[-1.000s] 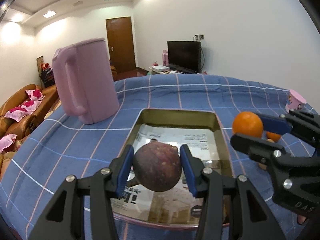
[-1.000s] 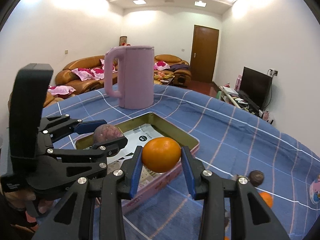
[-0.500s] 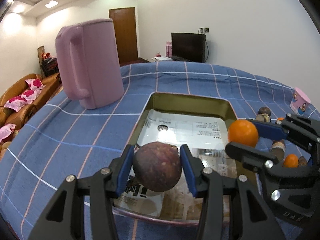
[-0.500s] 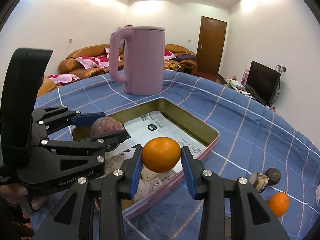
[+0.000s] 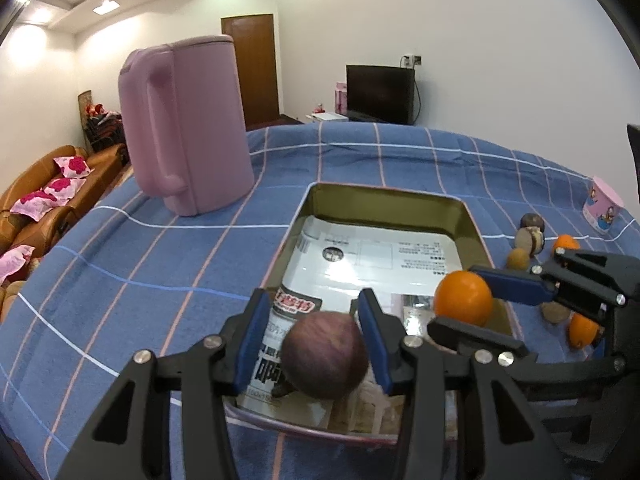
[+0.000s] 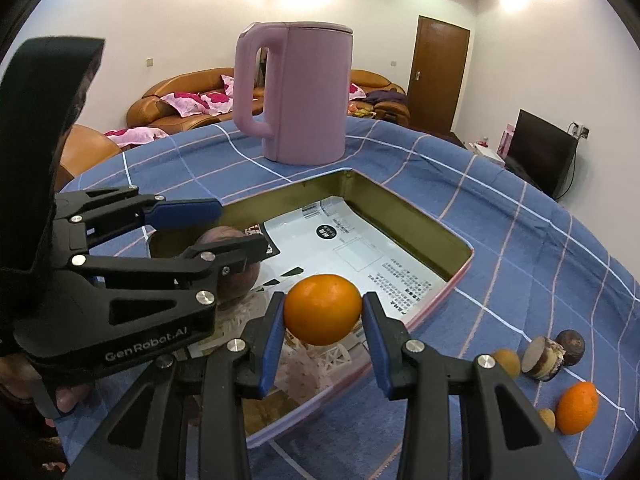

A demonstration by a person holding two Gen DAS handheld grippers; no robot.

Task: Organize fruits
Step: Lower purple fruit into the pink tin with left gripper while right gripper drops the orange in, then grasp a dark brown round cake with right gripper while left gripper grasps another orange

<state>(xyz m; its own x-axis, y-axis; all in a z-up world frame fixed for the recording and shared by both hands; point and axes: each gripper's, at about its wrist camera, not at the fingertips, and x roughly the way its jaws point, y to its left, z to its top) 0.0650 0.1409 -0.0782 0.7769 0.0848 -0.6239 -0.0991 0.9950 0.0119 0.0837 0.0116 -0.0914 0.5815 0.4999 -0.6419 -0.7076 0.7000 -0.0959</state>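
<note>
My left gripper [image 5: 314, 340] is open over the near end of the metal tray [image 5: 384, 196]. The dark purple passion fruit [image 5: 324, 354] lies on the paper between its blue pads [image 5: 252, 334], clear of them. In the right wrist view the left gripper [image 6: 224, 228] stands at the tray's near left with the passion fruit [image 6: 236, 276] behind it. My right gripper [image 6: 322, 316] is shut on an orange [image 6: 322, 308], held above the tray's [image 6: 424, 224] near right part. That orange [image 5: 463, 298] also shows in the left wrist view.
A pink kettle [image 5: 184, 124] stands on the blue checked cloth beyond the tray's left side. Loose fruits lie right of the tray: an orange [image 6: 577, 408], a cut passion fruit [image 6: 543, 360], a whole one [image 6: 570, 347] and small brown fruits [image 6: 507, 362]. A pink cup [image 5: 603, 204] stands far right.
Both grippers moved down towards the tray. The left jaws opened and the passion fruit dropped from between the pads onto the tray's paper. The right gripper still holds the orange.
</note>
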